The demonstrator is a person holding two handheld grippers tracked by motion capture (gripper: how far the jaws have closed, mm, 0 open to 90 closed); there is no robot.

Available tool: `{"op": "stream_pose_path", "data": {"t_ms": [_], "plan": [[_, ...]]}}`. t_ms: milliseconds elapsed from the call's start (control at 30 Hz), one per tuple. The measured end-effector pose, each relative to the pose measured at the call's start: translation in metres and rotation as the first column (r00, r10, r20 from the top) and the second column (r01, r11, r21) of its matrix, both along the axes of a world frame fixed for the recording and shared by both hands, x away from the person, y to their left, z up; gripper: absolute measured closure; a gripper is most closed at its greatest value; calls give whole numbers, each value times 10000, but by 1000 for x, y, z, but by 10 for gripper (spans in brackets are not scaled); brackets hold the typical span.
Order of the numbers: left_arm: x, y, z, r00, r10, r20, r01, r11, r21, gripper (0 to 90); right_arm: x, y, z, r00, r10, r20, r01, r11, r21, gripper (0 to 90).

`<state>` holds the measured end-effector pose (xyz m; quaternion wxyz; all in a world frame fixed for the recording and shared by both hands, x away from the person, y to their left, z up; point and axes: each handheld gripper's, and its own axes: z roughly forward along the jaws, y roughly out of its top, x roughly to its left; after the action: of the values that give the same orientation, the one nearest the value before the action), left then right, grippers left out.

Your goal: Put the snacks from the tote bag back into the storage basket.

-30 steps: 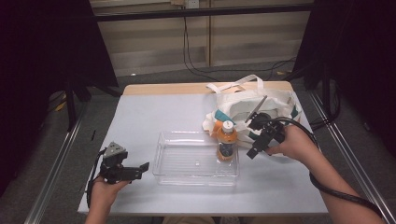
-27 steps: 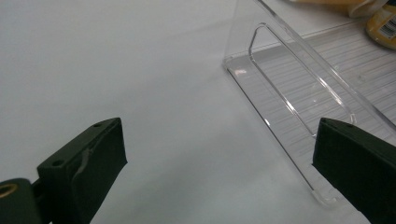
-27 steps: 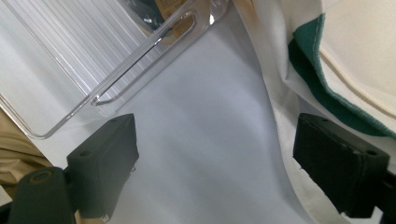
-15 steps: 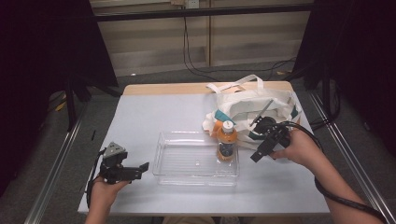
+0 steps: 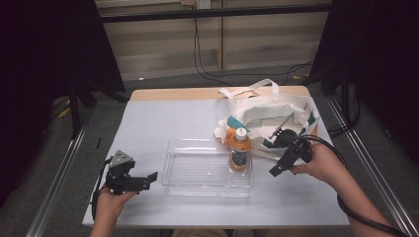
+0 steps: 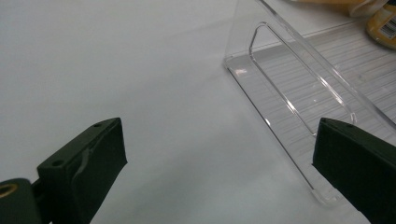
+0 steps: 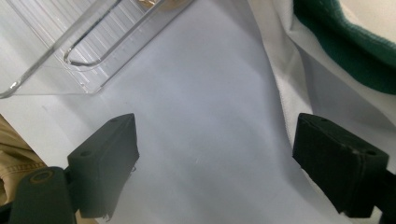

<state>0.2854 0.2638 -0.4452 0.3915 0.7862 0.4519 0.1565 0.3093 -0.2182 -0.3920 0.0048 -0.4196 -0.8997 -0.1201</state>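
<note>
Orange bottle point(image 5: 239, 150) upright in clear tray point(image 5: 197, 170)

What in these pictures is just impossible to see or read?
- Inside of the tote bag: high view, its own folded cloth covers whatever it holds.
- Bottle label: high view, too small to read; left claw view cuts the bottle at the top right edge.
- Clear tray: right claw view, cut off at the top edge.
- Right claw: high view, jaw gap too small to judge.

White counter point(image 5: 168, 123) with a wooden strip along the far edge. Clear plastic tray point(image 5: 197, 173) sits directly on it near the middle-front; white tote bag point(image 5: 276, 116) with green trim lies at the far right, just behind the tray's right end. Left half is bare.
</note>
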Motion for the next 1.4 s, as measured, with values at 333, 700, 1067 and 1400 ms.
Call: {"op": "stream_pose_path", "data": {"t_ms": [333, 700, 1067, 1400], "plan": [[1, 1, -1, 10000, -37, -44, 37, 10000, 27, 25, -5, -4, -9, 10000, 48, 51, -48, 10000, 4, 136], [1, 1, -2, 9999, -49, -116, 49, 10000, 8, 26, -8, -5, -14, 9999, -22, 137, 19, 9999, 164, 136], [1, 1, -3, 9999, -37, -129, 38, 10000, 43, 25, -11, -9, -20, 9994, -94, 327, 89, 9998, 154, 136], [1, 1, -3, 9999, -50, -135, 51, 10000, 75, 25, -14, -11, -26, 9991, -150, 409, 143, 9997, 176, 135]]}}
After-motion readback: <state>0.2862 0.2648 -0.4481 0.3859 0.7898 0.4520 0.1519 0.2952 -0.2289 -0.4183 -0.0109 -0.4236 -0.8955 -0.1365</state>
